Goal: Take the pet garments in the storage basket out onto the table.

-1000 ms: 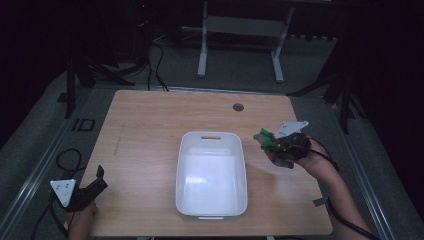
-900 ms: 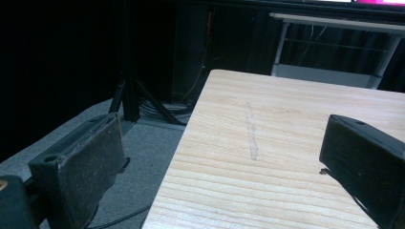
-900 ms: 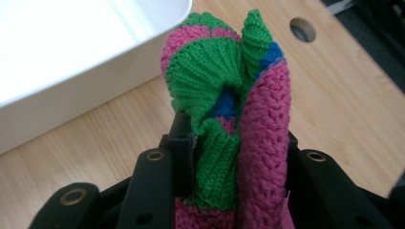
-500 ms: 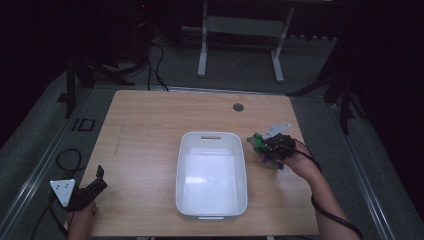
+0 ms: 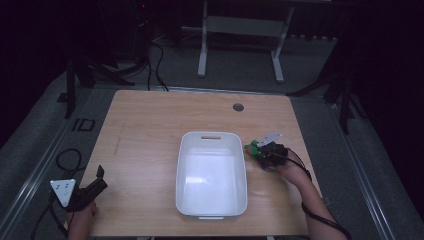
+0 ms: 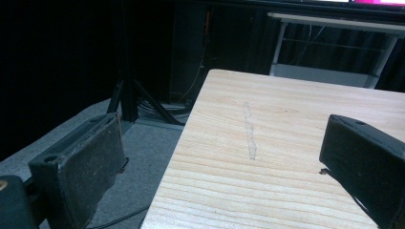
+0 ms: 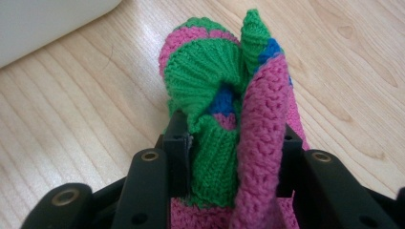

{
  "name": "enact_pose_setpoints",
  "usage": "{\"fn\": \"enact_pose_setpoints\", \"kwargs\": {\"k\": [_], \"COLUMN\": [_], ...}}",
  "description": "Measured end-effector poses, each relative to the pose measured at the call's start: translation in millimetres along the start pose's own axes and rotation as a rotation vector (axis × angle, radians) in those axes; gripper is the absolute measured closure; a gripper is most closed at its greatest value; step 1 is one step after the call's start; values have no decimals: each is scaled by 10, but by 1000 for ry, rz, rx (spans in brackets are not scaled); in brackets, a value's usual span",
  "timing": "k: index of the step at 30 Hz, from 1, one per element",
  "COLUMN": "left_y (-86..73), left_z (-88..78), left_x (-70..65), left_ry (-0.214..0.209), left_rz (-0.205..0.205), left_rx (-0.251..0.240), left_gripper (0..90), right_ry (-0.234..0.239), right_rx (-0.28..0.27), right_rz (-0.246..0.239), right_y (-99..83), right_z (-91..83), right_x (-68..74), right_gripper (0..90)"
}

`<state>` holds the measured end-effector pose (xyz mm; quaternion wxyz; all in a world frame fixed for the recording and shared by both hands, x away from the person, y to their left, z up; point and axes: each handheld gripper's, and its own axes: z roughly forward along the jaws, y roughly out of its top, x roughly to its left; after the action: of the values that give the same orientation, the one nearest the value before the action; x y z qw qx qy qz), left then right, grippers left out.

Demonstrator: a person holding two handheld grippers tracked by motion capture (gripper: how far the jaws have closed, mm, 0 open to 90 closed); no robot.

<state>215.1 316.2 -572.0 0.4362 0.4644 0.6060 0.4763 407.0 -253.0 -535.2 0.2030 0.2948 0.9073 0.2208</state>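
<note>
In the high view, a white bin sits near the middle of a wooden table, its long sides running away from the person. The right gripper is just beside the bin's right wall, near that wall's far end, with the right hand behind it. A bunched knit, green at this size, sticks out of its tip toward the bin, close to the rim; whether it touches the rim cannot be told. The left gripper is well left of the bin, at the table's near left corner, and the left hand holds it from below. A small round grommet lies on the table beyond the bin's far right corner.

In the left gripper view, the two black jaws stand wide apart with nothing between them. The gripper hangs over the table's left edge, with dark floor beyond that edge.

In the right gripper view, the gripper is clamped on the knit, a folded piece in pink, green and blue that bulges up past the jaws. A corner of the bin shows at upper left, apart from the knit, with bare table between them.
</note>
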Motion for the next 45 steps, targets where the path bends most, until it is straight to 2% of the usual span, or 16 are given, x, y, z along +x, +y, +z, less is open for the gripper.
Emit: {"fn": "enact_pose_setpoints", "kwargs": {"k": [4,8,9,12,14,18,23,25,28,34,35,37,42,45], "left_y": [-1,0,0,-1,-1,-1,-1,-1,-2,-2,-2,-2,-2,-1], "left_z": [-2,0,0,-1,-2,-2,-1,-1,-4,-4,-3,-4,-4,-2], "left_x": [1,3,3,2,2,3,3,3,2,2,1,1,0,2], "left_ry": [1,1,1,1,2,3,2,2,3,3,2,2,3,3], "left_rz": [1,-4,-4,-4,-3,-7,-7,-6,-2,0,-1,0,1,-4], "left_rx": [-1,-1,-1,-3,-4,-6,-5,-5,-5,-5,-5,-5,-5,-4], "left_gripper": [19,18,19,18,18,18,18,18,19,19,18,18,19,18], "right_ry": [-3,37,37,49,52,62,75,71,79,28,4,-26,-115,-151], "right_rx": [-5,8,8,11,-3,-50,-116,-138,-168,-231,-267,-302,-338,-347], "right_rz": [5,10,10,-5,-5,24,57,46,101,136,179,212,279,326], "right_y": [-5,32,32,58,73,86,29,-23,-118,-333,-444,-551,-818,-971], "right_z": [-1,-21,-21,-79,-138,-292,-490,-559,-637,-746,-793,-829,-883,-892], "right_x": [6,12,12,32,33,19,12,25,5,-4,-13,-17,7,21], "right_gripper": [591,450,450,351,292,200,120,120,125,123,123,123,124,124]}}
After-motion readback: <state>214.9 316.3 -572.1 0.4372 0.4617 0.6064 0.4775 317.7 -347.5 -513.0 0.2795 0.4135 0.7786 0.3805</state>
